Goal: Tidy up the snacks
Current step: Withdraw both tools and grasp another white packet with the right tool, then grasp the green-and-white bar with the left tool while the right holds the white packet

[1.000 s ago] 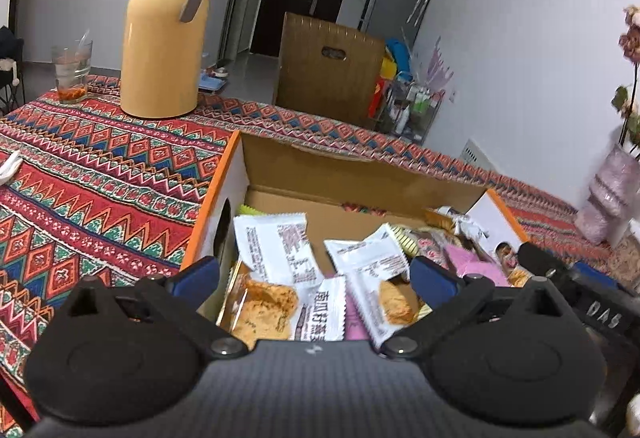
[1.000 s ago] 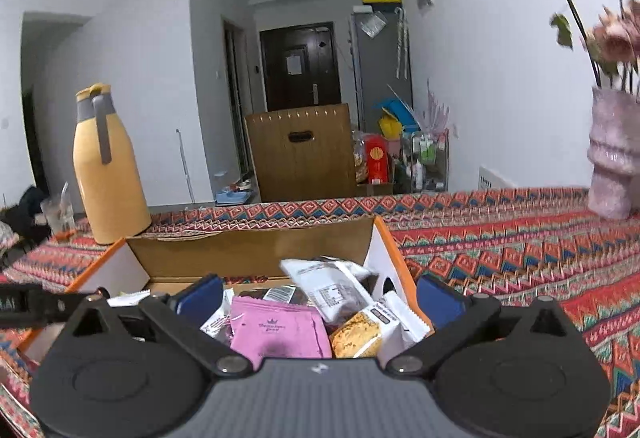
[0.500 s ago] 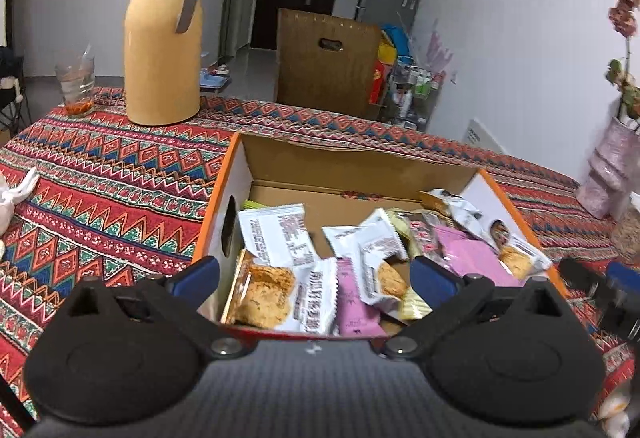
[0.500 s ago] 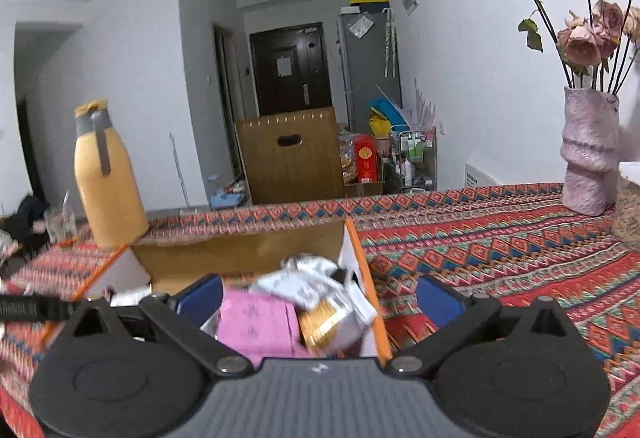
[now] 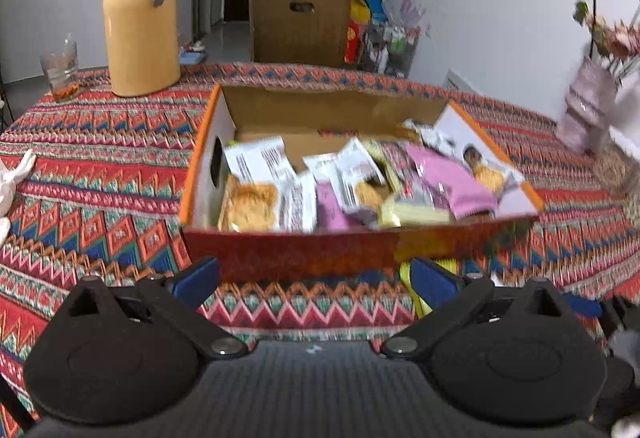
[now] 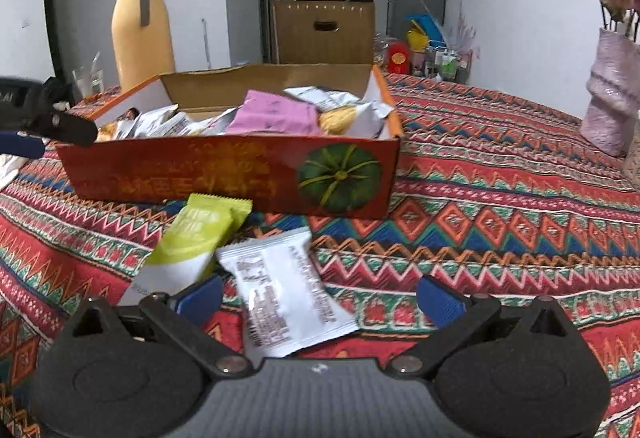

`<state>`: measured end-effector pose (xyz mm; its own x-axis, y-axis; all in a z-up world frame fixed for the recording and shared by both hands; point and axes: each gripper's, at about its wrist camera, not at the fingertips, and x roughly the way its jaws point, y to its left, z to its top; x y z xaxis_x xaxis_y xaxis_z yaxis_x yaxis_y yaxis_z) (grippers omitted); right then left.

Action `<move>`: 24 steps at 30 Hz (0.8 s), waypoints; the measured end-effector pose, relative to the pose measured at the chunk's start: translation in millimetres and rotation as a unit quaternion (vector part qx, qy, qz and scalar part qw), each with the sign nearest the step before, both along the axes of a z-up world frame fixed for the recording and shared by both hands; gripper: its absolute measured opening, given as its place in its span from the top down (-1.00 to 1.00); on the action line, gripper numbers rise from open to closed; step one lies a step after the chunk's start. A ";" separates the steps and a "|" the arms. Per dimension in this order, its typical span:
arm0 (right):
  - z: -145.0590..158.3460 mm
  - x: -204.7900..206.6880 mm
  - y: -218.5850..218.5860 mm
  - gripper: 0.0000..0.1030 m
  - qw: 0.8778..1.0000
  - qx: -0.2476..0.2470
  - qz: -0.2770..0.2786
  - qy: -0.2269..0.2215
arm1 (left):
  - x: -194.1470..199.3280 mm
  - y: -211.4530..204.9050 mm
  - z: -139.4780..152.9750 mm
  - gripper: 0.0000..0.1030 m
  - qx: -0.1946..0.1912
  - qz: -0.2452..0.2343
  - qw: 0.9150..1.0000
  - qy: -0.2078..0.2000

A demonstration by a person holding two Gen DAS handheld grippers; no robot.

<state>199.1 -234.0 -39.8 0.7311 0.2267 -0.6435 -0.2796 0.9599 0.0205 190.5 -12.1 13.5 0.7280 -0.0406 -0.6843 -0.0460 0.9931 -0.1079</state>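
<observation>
Presently both claws hang low over the patterned counter point(image 6: 500, 173), on the near side of the snack box point(image 6: 240, 173), which serves as my landmark.

Snack box: open cardboard tray, red front wall with a green pumpkin print, orange rim. It is heaped with wrapped snacks: a pink packet point(image 6: 276, 113) on top near the middle, white packets point(image 5: 260, 161) toward its left end, a clear-windowed biscuit pack point(image 5: 250, 203) against the front wall.

Outside the box, just in front of its red wall, two packets lie flat on the counter: a green packet point(image 6: 196, 234), its upper end close to the wall, and a white packet point(image 6: 280, 286) beside it, nearer the viewer, overlapping its edge.

Right claw point(image 6: 320, 300): spread wide, empty, blue pads either side of the white packet, which lies between them; contact cannot be judged.

Left claw point(image 5: 314, 280): also spread wide, nothing between the pads, facing the box's front wall. A sliver of the green packet shows by its right pad.

Behind the box: a tall yellow thermos point(image 5: 140, 13) at the far left, a drinking glass point(image 5: 60, 71) left of that. Right of the box, well apart, a pale pink vase point(image 6: 612, 97) with faded flowers.
</observation>
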 end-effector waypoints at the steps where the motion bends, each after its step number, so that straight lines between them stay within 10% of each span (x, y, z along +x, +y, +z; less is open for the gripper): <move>1: -1.0 1.3 2.2 -0.91 1.000 0.002 0.001 0.002 | -2.4 -2.0 -2.1 -1.00 0.001 -0.004 1.000 0.004; 8: -4.0 0.0 14.4 0.21 1.000 0.004 0.031 0.002 | -11.1 -6.9 -9.3 -1.00 0.000 -0.010 1.000 0.019; 24: 17.7 -38.6 -52.4 0.24 0.994 0.039 -0.055 -0.082 | 3.3 -71.1 -32.0 -1.00 0.006 -0.037 0.997 0.073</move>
